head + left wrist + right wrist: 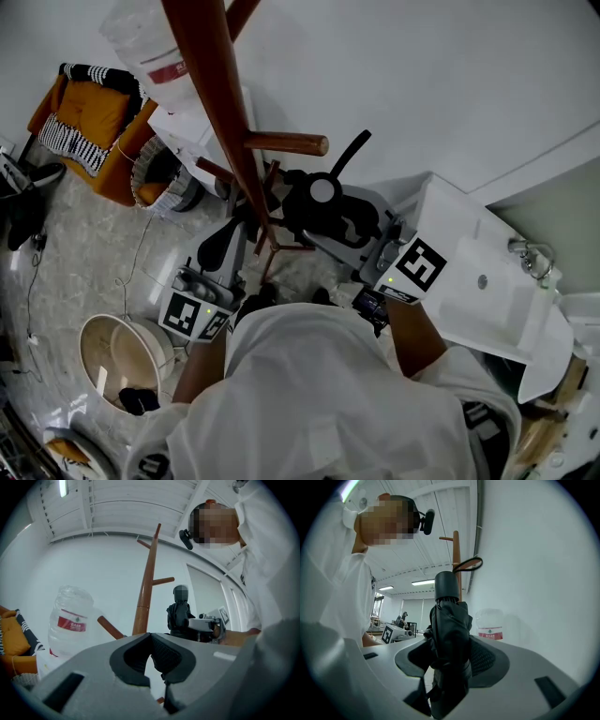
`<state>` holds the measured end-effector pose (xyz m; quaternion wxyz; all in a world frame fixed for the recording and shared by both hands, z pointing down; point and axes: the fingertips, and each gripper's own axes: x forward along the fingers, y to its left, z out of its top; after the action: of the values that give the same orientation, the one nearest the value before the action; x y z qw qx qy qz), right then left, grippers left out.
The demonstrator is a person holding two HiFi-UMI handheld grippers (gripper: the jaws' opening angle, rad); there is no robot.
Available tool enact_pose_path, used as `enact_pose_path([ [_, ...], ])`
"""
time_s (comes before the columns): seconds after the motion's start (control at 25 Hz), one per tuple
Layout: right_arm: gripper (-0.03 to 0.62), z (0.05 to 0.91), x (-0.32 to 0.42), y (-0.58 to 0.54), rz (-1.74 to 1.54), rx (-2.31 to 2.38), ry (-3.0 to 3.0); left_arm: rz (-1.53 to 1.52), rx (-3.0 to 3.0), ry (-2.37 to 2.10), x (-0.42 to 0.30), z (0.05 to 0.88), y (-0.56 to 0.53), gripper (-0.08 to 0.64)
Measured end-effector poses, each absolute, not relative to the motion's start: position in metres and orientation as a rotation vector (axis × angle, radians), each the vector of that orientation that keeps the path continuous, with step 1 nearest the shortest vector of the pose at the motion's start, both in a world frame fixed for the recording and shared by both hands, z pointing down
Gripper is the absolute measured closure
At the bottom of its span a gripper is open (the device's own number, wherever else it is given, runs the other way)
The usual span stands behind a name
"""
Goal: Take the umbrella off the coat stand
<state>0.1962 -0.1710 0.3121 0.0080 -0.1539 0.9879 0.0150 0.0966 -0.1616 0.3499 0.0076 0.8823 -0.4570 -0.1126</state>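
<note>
**Desk:** What's on the left of the head view?

**Operator:** My left tongs, low beside the coat stand. The tips are together with nothing between them. They point at the pole, and the umbrella is beyond it, on the far side from this hand.

**Desk:** And the stand itself?

**Operator:** The brown pole runs down the middle of the head view to its feet on the floor. One short peg juts out to the right, toward the white wall.

**Desk:** Where's the umbrella?

**Operator:** Just right of the pole. The umbrella is black and folded, and my right tongs are clamped on its bundled canopy. In the right gripper view its long axis stands upright across the jaws, handle on top. The strap loop rises off the handle, close to the peg's tip.

**Desk:** Is the loop off the peg?

**Operator:** From above it looks to sit just past the tip, but I cannot tell for sure. That's what the coming move turns on. I'd judge that the right hand, which is the nearer one and has the grip, should carry the umbrella out along the peg's line, away from the pole. The left isn't needed.
</note>
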Motion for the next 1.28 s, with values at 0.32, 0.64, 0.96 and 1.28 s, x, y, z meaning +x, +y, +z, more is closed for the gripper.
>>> enact_pose_path([
  [0.32, 0.373, 0.311, 0.212, -0.171, 0.037, -0.53, 3.063, -0.349, 2.777, -1.395, 0.106, 0.347, -0.163, 0.545],
  [0.64, 0.371, 0.326, 0.237, -0.173, -0.027, -0.619, 3.034, -0.331, 2.788, -1.347, 0.12, 0.352, -0.165, 0.545],
  [0.96, 0.371, 0.343, 0.263, -0.176, -0.081, -0.702, 3.013, -0.318, 2.797, -1.301, 0.134, 0.359, -0.17, 0.545],
  [1.28, 0.371, 0.358, 0.276, -0.169, -0.181, -0.694, 2.941, -0.227, 2.836, -1.281, 0.151, 0.376, -0.168, 0.545],
])
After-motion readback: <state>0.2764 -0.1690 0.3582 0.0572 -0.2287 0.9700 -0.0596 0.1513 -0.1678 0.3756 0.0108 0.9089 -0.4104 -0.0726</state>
